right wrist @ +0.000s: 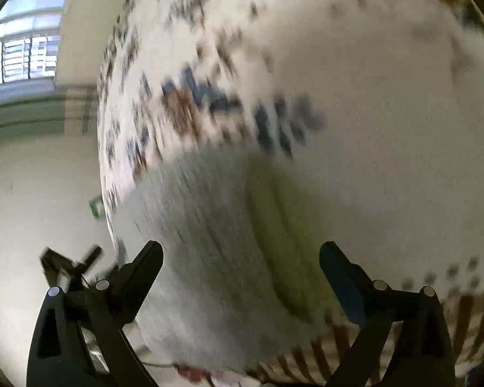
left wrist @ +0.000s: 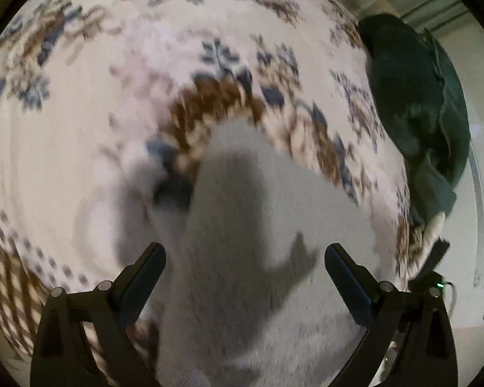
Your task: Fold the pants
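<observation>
Light grey fleecy pants (left wrist: 242, 225) lie on a patterned rug, blurred by motion. My left gripper (left wrist: 245, 258) is open above them with nothing between its fingers, and its shadow falls on the fabric. In the right wrist view the same pants (right wrist: 209, 242) lie bunched near the rug's left edge. My right gripper (right wrist: 242, 254) is open over them and holds nothing.
The cream rug (left wrist: 96, 129) has blue and brown flower patterns and also shows in the right wrist view (right wrist: 371, 96). A dark green garment (left wrist: 416, 106) lies at the rug's right edge. Pale floor (right wrist: 32, 209) and a window (right wrist: 25, 32) are to the left.
</observation>
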### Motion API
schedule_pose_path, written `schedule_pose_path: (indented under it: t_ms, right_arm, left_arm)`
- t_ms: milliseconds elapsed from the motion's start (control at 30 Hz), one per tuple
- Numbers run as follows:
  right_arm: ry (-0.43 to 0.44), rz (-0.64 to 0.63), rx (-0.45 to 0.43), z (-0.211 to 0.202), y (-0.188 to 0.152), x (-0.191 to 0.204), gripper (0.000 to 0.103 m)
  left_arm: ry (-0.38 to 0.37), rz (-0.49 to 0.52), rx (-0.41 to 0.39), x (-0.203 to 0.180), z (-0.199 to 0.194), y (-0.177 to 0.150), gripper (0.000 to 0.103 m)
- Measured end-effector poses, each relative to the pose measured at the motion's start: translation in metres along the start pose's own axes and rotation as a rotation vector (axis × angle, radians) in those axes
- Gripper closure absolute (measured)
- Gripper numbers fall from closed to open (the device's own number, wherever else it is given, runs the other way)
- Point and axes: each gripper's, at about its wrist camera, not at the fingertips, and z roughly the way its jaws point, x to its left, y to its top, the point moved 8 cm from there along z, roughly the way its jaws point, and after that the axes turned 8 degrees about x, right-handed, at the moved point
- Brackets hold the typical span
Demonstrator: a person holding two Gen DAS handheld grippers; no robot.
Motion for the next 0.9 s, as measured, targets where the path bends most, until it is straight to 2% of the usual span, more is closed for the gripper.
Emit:
schedule_pose_path:
  t_ms: [67, 100, 167, 267, 300, 333, 367, 433, 500, 533, 667, 733, 900]
  right_arm:
    - [0.014, 0.018, 0.076, 0.022, -0.021, -0.014, 0.004]
    - [0.048, 0.029, 0.104, 0.034, -0.029, -0.018, 0.004]
    - [0.127, 0.060, 0.149, 0.058, -0.041, -0.023, 0.003]
    - [0.193, 0.048, 0.169, 0.079, -0.044, -0.016, 0.000]
    - [0.211, 0.042, 0.172, 0.085, -0.043, -0.012, 0.000]
    - [0.244, 0.038, 0.172, 0.089, -0.042, -0.005, 0.002]
    - [0.258, 0.031, 0.164, 0.091, -0.040, 0.000, 0.006]
    - [0.250, -0.001, 0.133, 0.091, -0.037, 0.012, 0.046]
    - [0.230, -0.024, 0.105, 0.087, -0.037, 0.021, 0.056]
    - [0.213, -0.041, 0.088, 0.082, -0.038, 0.027, 0.059]
    - [0.192, -0.070, 0.045, 0.060, -0.039, 0.054, 0.062]
    - [0.192, -0.081, 0.024, 0.051, -0.035, 0.074, 0.063]
    - [0.201, -0.131, -0.026, 0.026, -0.002, 0.133, 0.063]
  left_arm:
    - [0.028, 0.004, 0.032, 0.008, 0.018, -0.011, 0.002]
    - [0.034, -0.001, 0.054, 0.013, 0.029, -0.016, 0.002]
    - [0.020, -0.017, 0.079, 0.024, 0.045, -0.022, 0.002]
    - [-0.034, -0.031, 0.087, 0.033, 0.054, -0.023, 0.004]
    - [-0.058, -0.025, 0.086, 0.033, 0.053, -0.022, 0.007]
    - [-0.075, -0.015, 0.082, 0.031, 0.051, -0.021, 0.024]
    - [-0.088, -0.005, 0.073, 0.028, 0.046, -0.019, 0.043]
    - [-0.097, 0.015, 0.059, 0.020, 0.033, -0.018, 0.057]
    - [-0.110, 0.028, 0.039, 0.013, 0.021, -0.015, 0.062]
    - [-0.115, 0.035, 0.029, 0.008, 0.013, -0.013, 0.064]
    - [-0.145, 0.052, -0.018, -0.004, -0.018, -0.001, 0.065]
    - [-0.164, 0.060, -0.044, -0.011, -0.035, 0.015, 0.065]
    - [-0.212, 0.082, -0.123, -0.024, -0.072, 0.090, 0.065]
